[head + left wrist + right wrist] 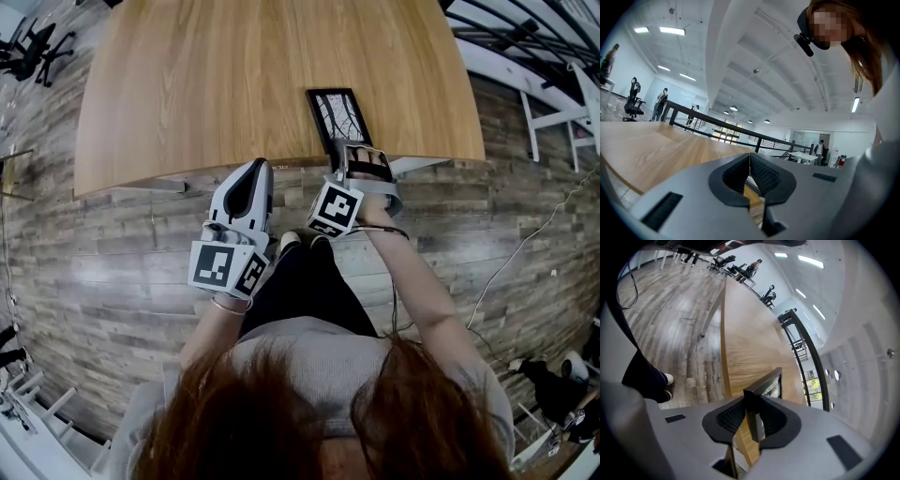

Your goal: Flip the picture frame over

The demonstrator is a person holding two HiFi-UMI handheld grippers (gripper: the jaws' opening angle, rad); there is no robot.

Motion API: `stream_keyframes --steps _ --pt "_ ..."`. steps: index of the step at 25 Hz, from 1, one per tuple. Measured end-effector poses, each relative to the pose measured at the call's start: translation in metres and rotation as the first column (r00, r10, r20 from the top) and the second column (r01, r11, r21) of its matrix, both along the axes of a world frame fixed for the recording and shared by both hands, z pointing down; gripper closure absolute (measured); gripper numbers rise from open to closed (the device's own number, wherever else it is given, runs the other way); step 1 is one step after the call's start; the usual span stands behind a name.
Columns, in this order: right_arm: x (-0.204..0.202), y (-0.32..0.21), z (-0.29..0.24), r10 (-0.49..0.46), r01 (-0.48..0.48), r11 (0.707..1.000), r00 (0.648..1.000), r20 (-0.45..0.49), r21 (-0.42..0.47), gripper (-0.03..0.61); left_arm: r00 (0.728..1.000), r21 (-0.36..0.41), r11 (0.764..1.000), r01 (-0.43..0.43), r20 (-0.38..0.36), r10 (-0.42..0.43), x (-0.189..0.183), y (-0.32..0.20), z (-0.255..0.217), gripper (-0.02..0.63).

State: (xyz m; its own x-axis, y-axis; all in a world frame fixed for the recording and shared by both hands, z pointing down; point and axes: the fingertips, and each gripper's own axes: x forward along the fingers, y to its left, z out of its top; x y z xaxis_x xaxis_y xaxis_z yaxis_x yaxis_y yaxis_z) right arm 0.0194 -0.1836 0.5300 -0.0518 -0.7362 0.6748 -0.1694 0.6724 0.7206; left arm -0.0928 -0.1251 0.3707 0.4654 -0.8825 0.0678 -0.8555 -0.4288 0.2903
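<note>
The right claw (pixel 360 159) hides the near end of the picture frame (pixel 338 117); the tabletop (pixel 234 84) runs off the top edge.

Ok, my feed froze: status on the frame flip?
Right gripper shut on picture frame, near end. Left gripper shut, empty, at table edge. Picture side up. Nothing blocking.

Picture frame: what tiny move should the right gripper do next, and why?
Probably lift the near end slightly and roll it over. The right gripper is clamped on the picture frame's near end at the table edge, and the picture side faces up.
</note>
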Motion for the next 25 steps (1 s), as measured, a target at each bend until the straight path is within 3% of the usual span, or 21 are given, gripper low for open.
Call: stream_keyframes --steps 10,19,25 --pt "-0.010 0.006 0.021 -0.051 0.029 0.987 0.988 -0.143 -0.157 0.489 1.000 0.001 1.000 -0.008 0.000 0.008 0.002 0.000 0.000 0.606" --pt "-0.016 0.020 0.029 -0.114 0.082 0.951 0.989 -0.090 -0.297 0.488 1.000 -0.010 1.000 -0.022 -0.010 0.022 0.005 0.001 0.000 0.606" --pt "-0.018 0.019 0.031 -0.096 0.081 0.960 0.995 -0.042 -0.269 0.486 1.000 -0.017 1.000 -0.013 -0.022 0.013 0.000 0.001 0.002 0.604"
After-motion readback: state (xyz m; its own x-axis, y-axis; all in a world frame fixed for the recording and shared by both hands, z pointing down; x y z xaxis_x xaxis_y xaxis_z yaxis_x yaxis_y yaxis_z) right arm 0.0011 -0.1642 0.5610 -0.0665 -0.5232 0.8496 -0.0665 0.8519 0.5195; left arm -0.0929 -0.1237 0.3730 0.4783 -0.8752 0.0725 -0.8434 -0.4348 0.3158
